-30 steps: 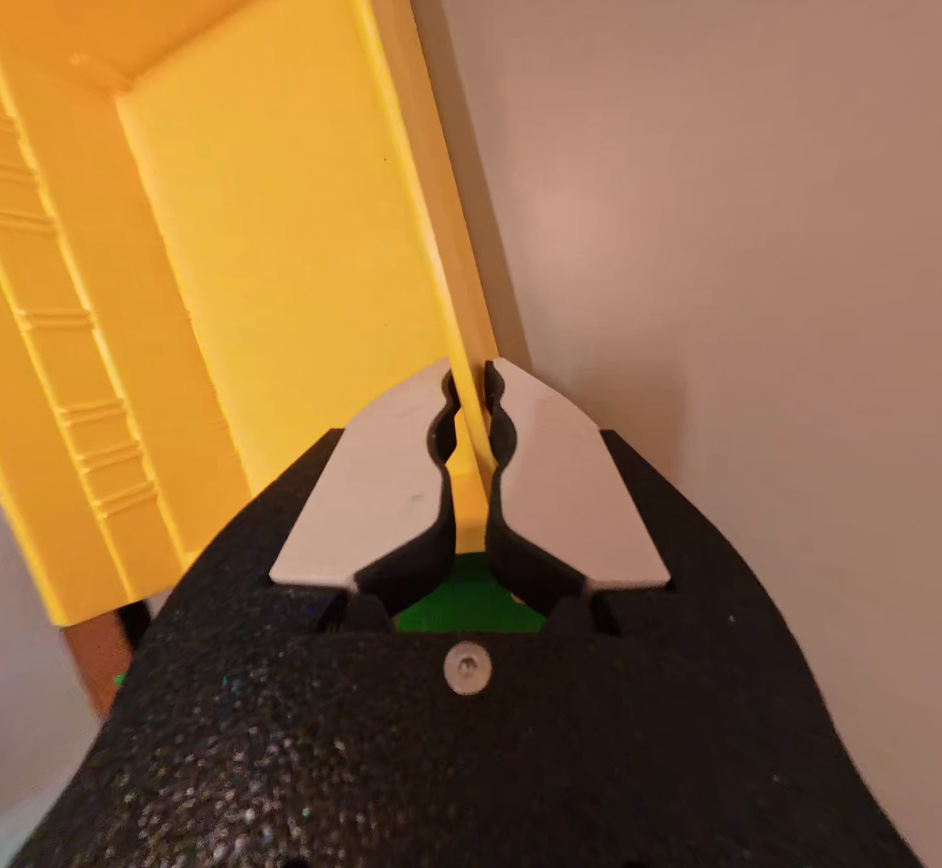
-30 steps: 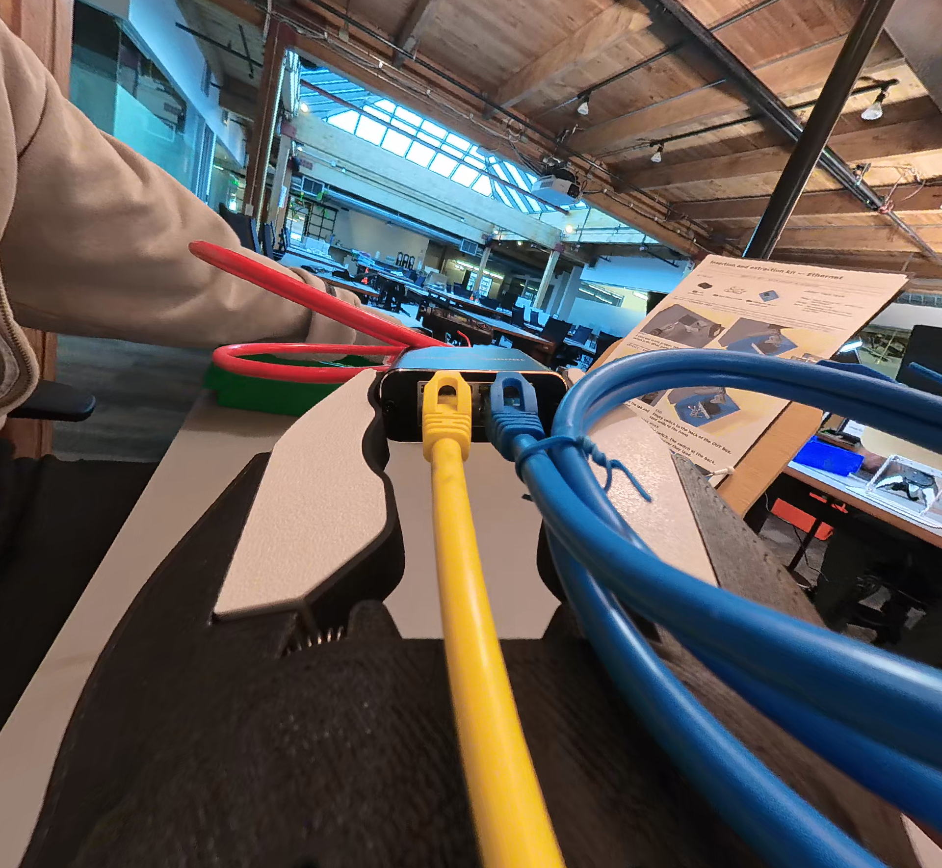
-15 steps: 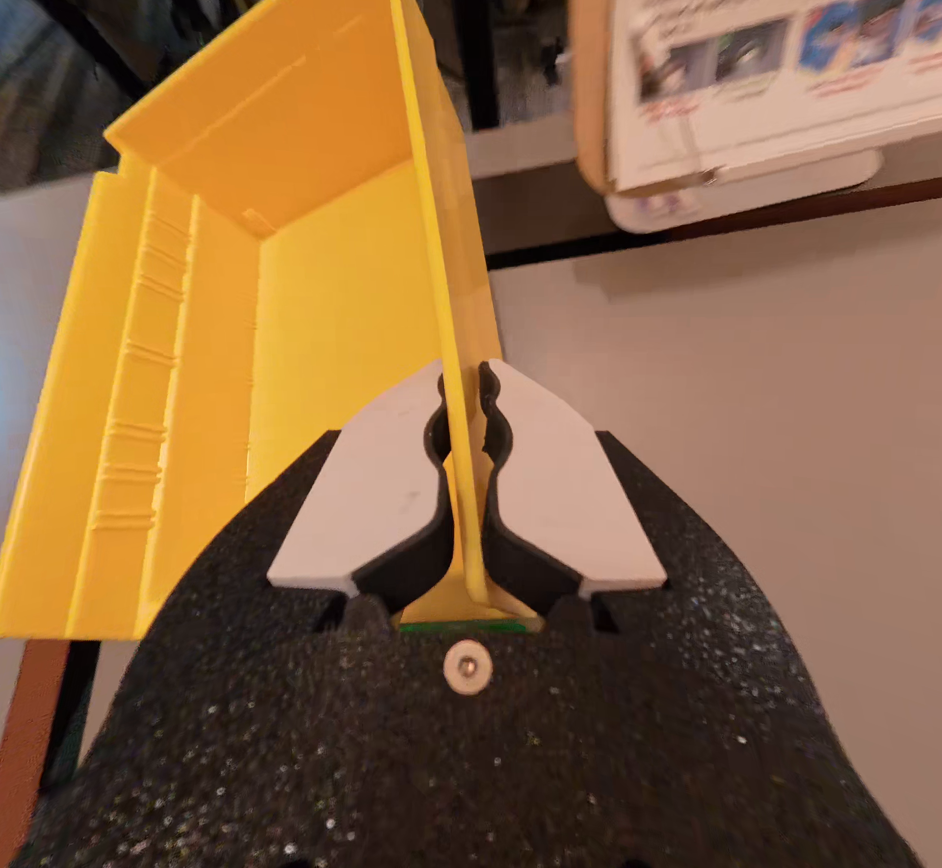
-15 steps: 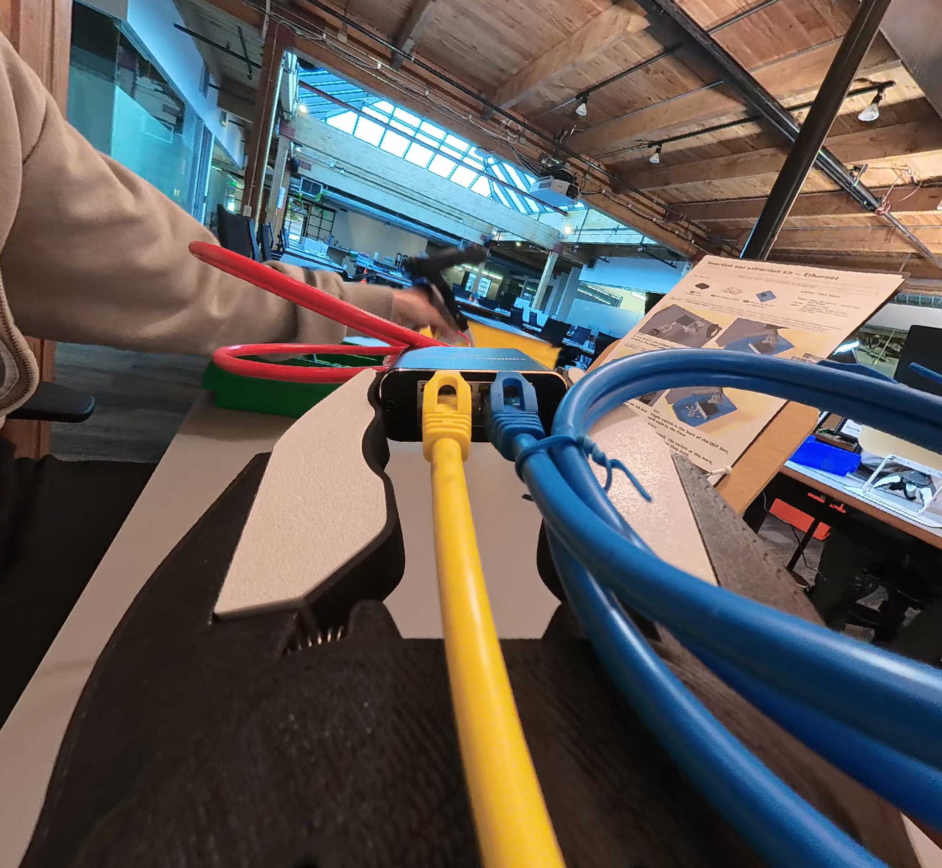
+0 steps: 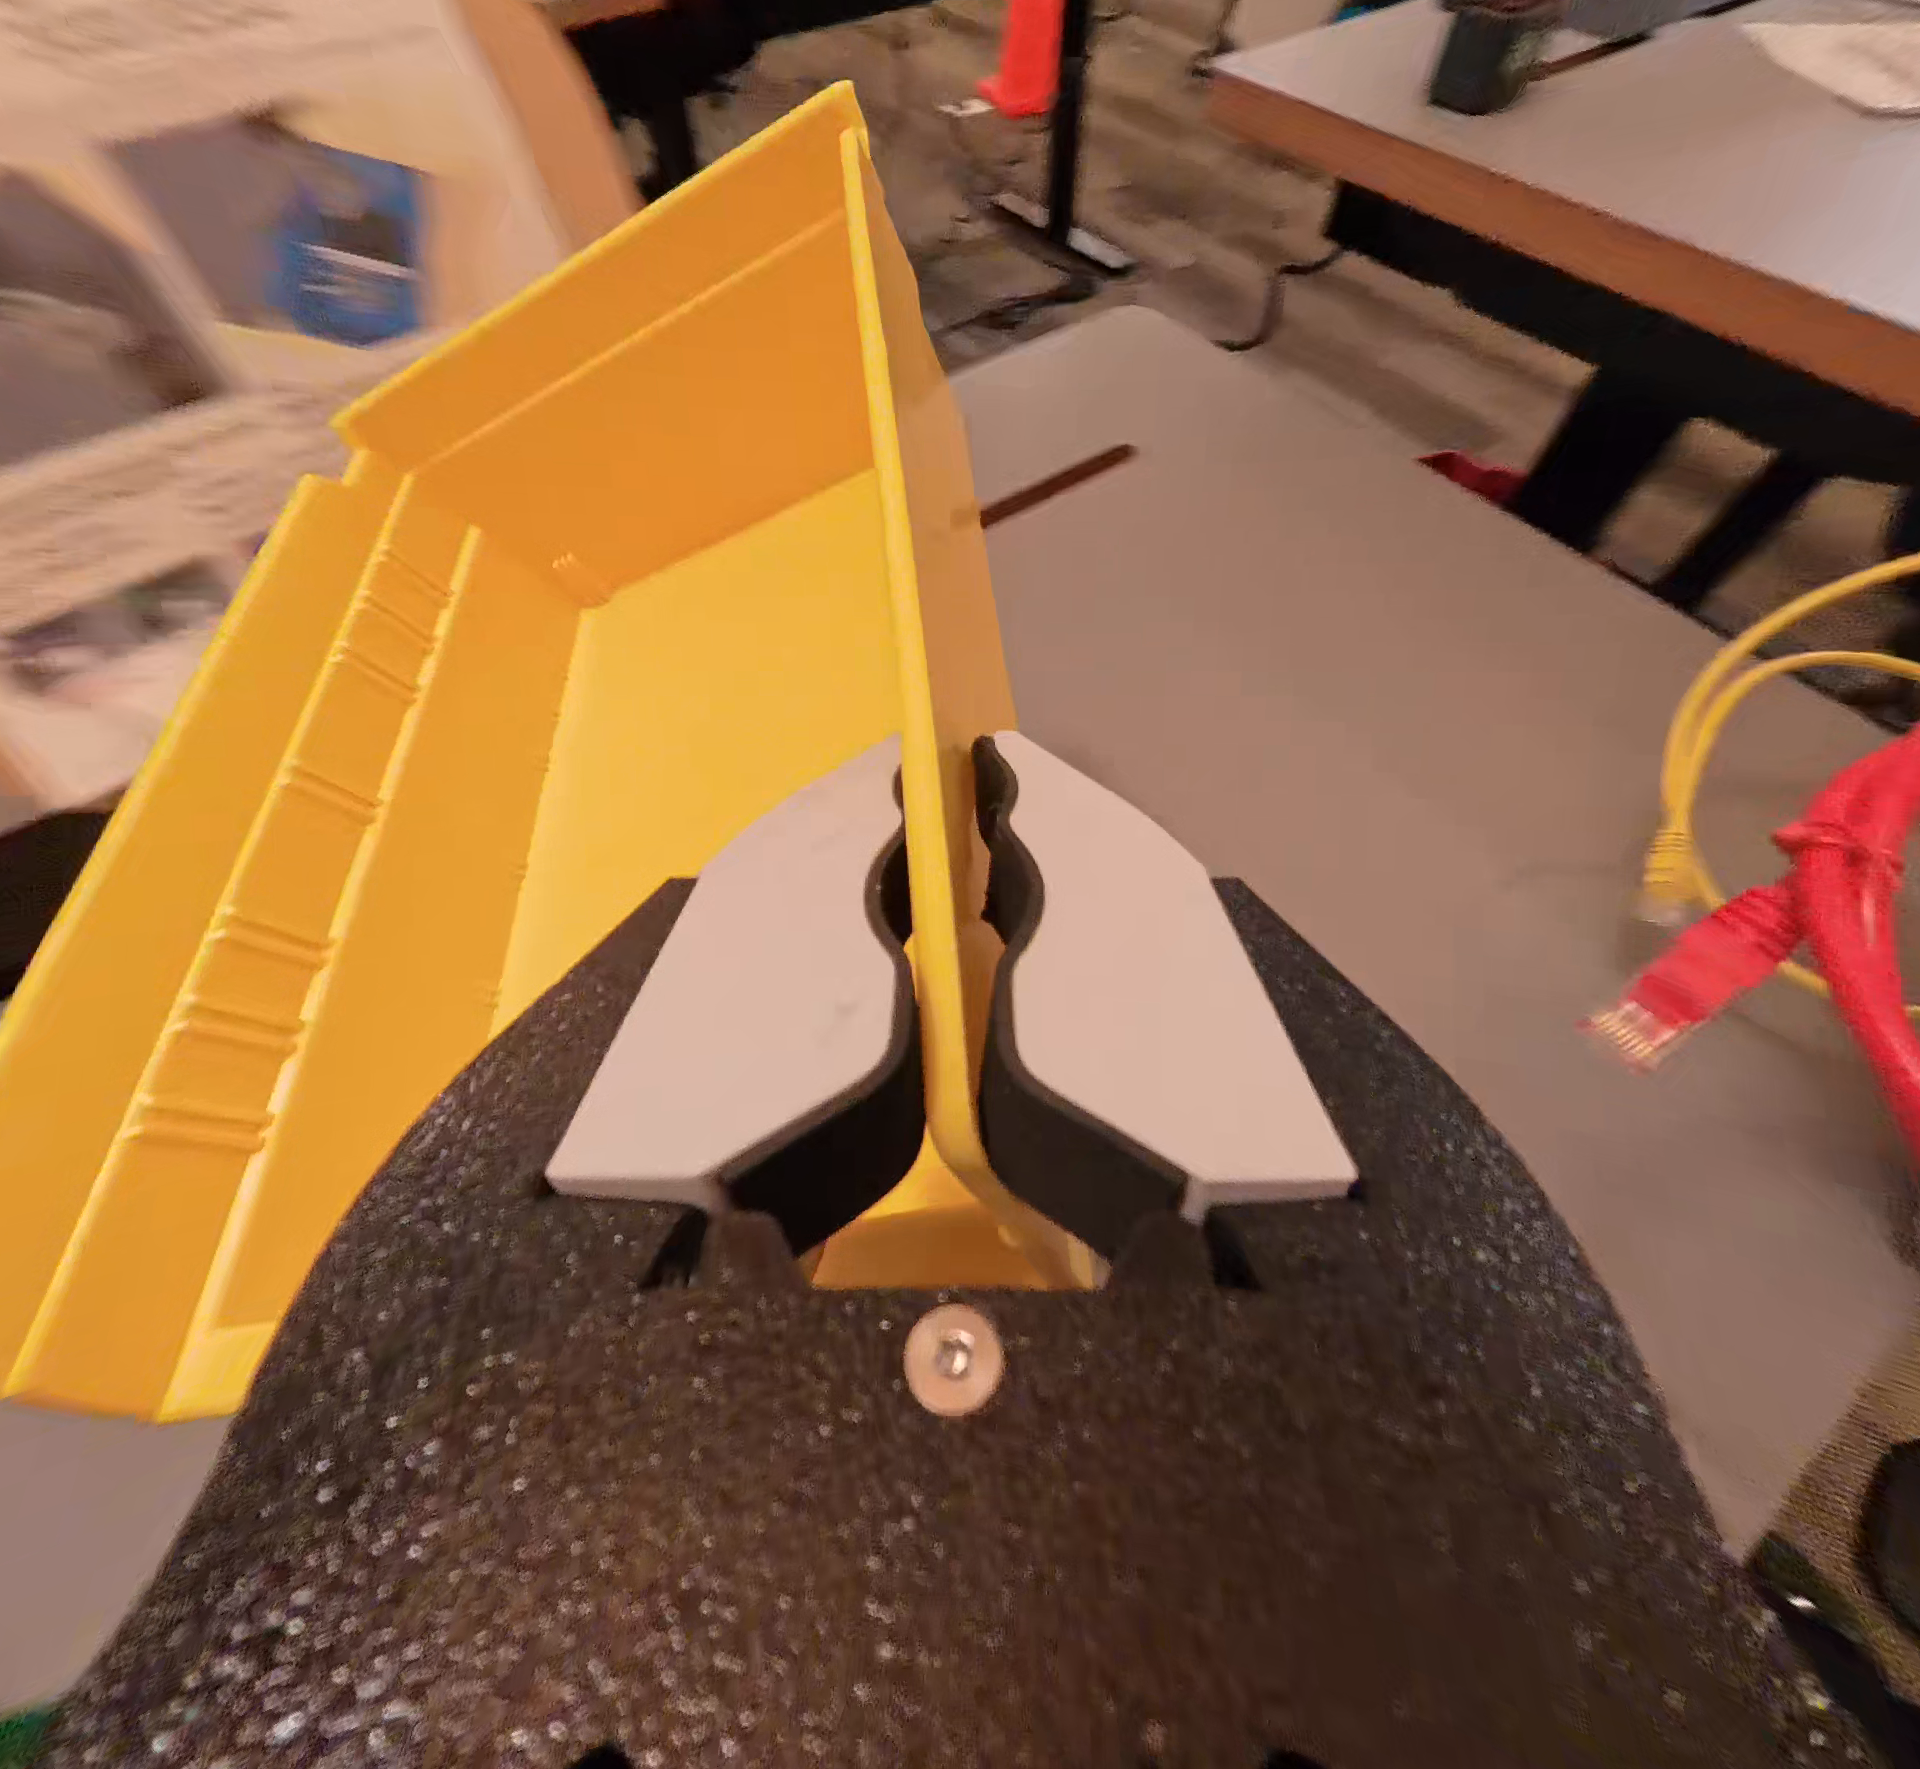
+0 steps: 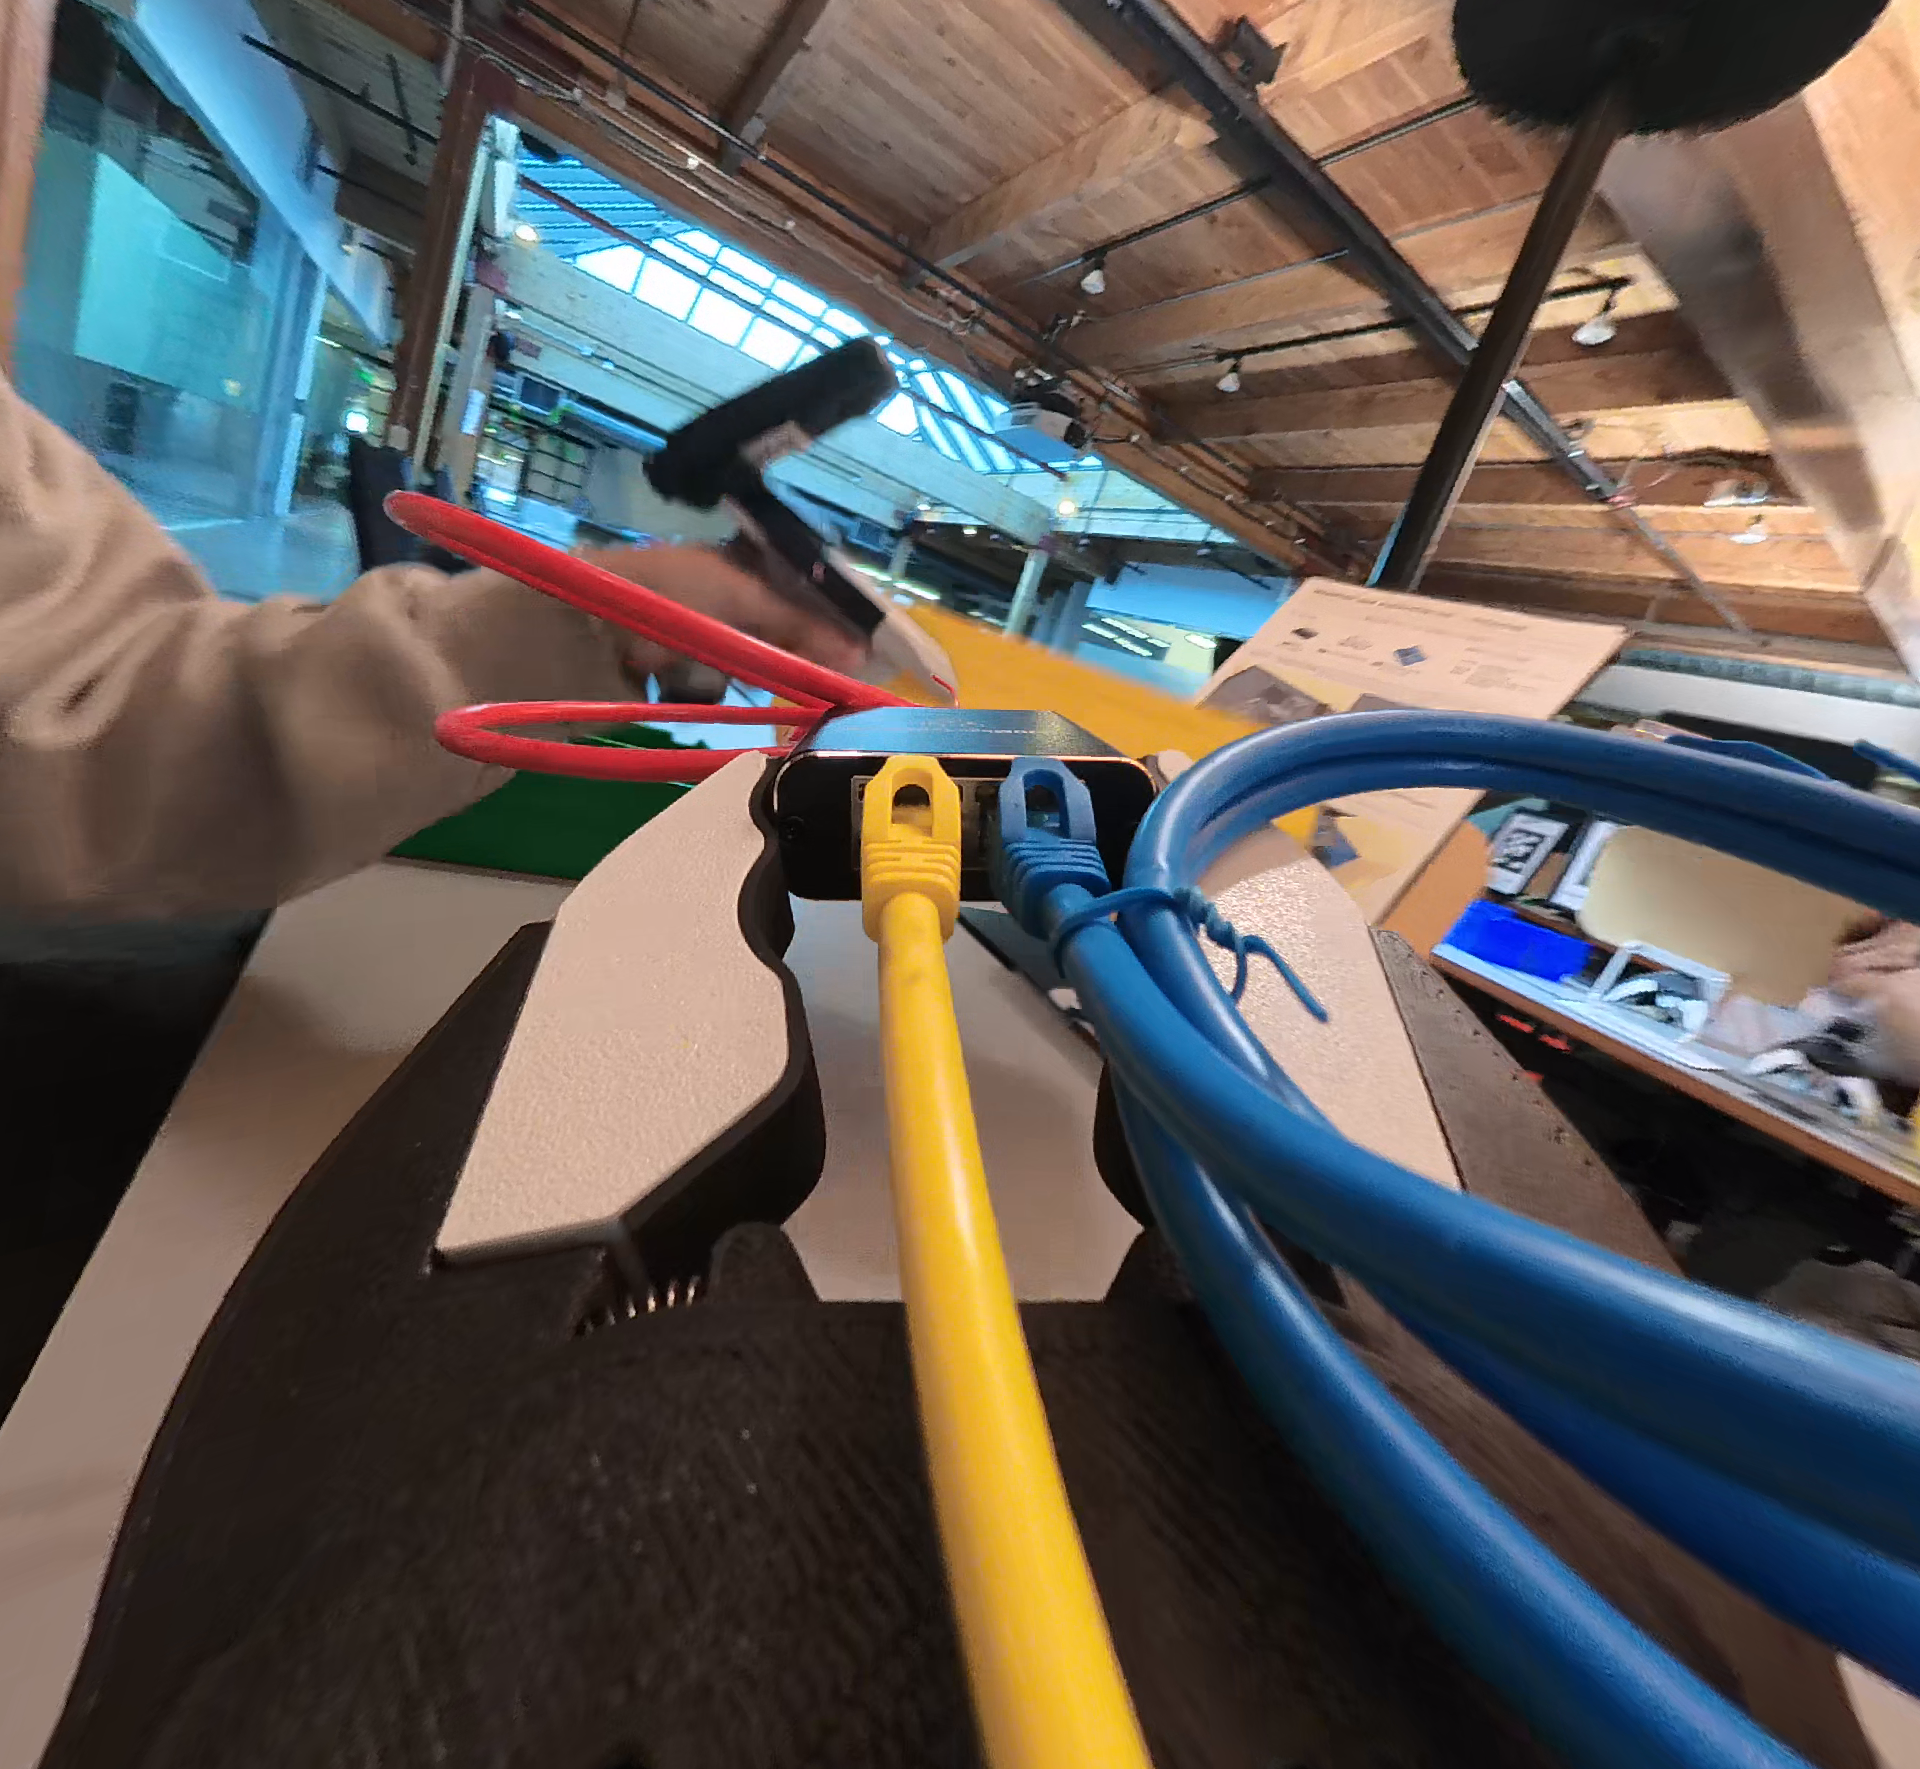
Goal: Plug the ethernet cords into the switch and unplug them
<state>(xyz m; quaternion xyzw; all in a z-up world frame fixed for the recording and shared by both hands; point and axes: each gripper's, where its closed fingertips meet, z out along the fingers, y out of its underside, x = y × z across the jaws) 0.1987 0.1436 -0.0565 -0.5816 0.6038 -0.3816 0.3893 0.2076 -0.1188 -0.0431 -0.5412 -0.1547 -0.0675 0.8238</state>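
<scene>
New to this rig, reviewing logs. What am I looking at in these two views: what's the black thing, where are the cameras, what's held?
There is no robot arm: a person holds a two-finger gripper in each hand, with a wide-angle camera on each looking along its fingers. The black shape at the bottom of each picture is that gripper's body.

Left wrist view: the left gripper is shut on one wall of a yellow bin above a grey table. A loose red cord lies on it.

Right wrist view: the right gripper is open around a black switch, with a yellow cord and a blue cord plugged in.

Two cords (image 6: pixel 935 1044) in switch (image 6: pixel 961 743).
</scene>
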